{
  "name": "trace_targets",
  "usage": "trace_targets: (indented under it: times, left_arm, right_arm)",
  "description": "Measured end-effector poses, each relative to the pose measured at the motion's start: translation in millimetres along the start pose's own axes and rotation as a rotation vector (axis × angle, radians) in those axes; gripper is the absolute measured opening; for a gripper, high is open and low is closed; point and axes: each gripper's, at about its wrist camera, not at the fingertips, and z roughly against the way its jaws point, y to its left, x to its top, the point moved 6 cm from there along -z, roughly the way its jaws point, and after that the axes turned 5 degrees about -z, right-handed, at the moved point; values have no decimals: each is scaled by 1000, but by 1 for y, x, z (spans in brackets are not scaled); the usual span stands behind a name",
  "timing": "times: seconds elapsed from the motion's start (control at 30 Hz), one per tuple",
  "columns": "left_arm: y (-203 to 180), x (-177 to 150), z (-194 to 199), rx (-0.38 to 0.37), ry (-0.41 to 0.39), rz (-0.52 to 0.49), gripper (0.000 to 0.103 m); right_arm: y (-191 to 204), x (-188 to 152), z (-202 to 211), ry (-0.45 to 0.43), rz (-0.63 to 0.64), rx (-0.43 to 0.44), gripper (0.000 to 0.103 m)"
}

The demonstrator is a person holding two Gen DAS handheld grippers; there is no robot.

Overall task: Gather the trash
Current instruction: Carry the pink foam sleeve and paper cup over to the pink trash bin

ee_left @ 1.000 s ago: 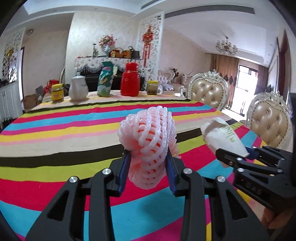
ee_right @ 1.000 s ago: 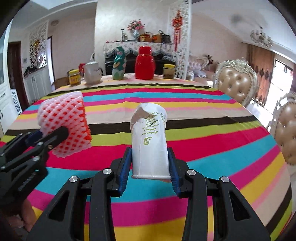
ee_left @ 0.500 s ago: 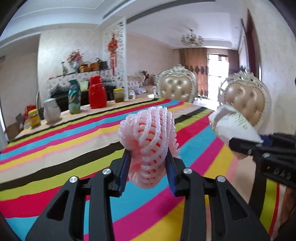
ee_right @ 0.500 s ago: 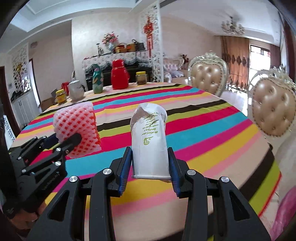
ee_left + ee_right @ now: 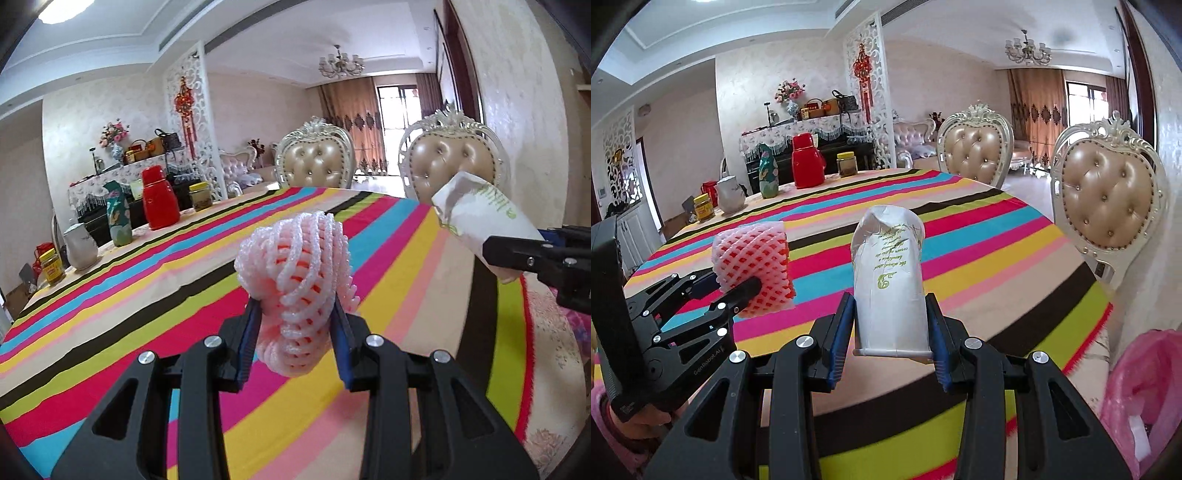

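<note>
Above the striped table (image 5: 1015,236), left tongs (image 5: 295,332) clamping foam net (image 5: 295,284) — right tongs (image 5: 891,325) clamping paper cup (image 5: 888,280)

My left gripper (image 5: 295,332) is showing matte black moulded finger arms with triangular cut-outs, four silver round screw heads across the linkages, and blue pads lining the inner faces. My right gripper (image 5: 891,332) is presenting the same build: black arms, silver screws, blue pads. In the right wrist view, the left unit's side is bearing white "GenRobot.AI" lettering and small silver screws. My left hand (image 5: 635,419) is showing bare skin under a pink sleeve (image 5: 613,435).
</note>
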Motion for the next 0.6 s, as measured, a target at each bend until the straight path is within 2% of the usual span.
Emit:
trace_targets:
  times: [0.33,0.6]
  left_arm:
    - [-34,9,9,-86,6,-3,35]
    - [-95,30,14,-248,-13,2,35]
  right_arm:
    - [-26,-12,32,-32,33,-50,38]
    - [-96,-28,80,-73,-39,-166,38]
